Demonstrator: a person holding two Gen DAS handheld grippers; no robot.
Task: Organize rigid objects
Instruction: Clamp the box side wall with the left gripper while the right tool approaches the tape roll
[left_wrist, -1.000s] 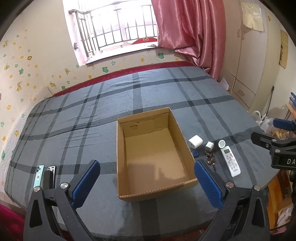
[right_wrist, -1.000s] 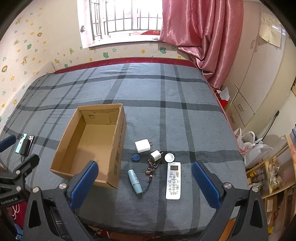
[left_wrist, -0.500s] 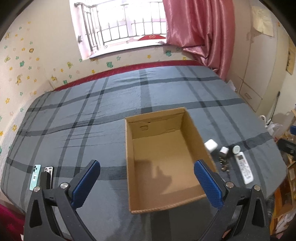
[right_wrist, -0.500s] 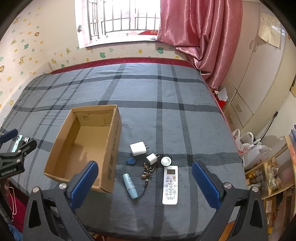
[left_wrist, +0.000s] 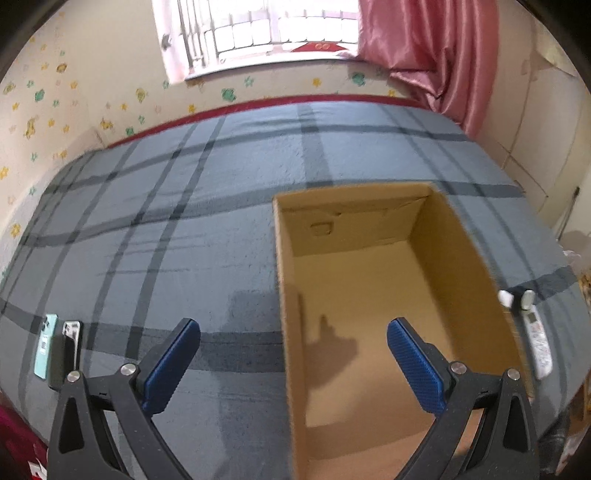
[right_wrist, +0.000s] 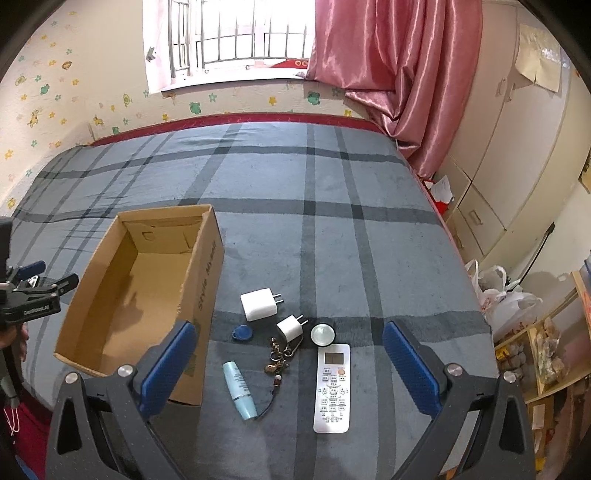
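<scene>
An open, empty cardboard box (right_wrist: 207, 280) (left_wrist: 284, 280) lies on the grey plaid bed. Right of it are a large white charger (right_wrist: 258, 304), a small white charger (right_wrist: 290, 328), a blue key fob (right_wrist: 242, 334), a key bunch (right_wrist: 279, 356), a round white disc (right_wrist: 322, 335), a pale blue tube (right_wrist: 240, 389) and a white remote (right_wrist: 332, 387) (left_wrist: 537, 341). My right gripper (right_wrist: 288, 363) hangs open above these items. My left gripper (left_wrist: 293, 363) is open over the box's near left wall, also seen as the left gripper (right_wrist: 40, 275) at the right wrist view's left edge.
Two phones (left_wrist: 46, 345) (left_wrist: 70, 343) lie at the bed's near left edge. A pink curtain (right_wrist: 399, 74) and cupboards (right_wrist: 517, 147) stand to the right. Plastic bags (right_wrist: 506, 295) and shelves (right_wrist: 546, 347) sit beside the bed on the right. A wall with stickers runs behind.
The left gripper has moved leftward and nearer the bed, so the box shifted right and grew in its view. The right gripper lowered slightly toward the small items. Both stay open.
</scene>
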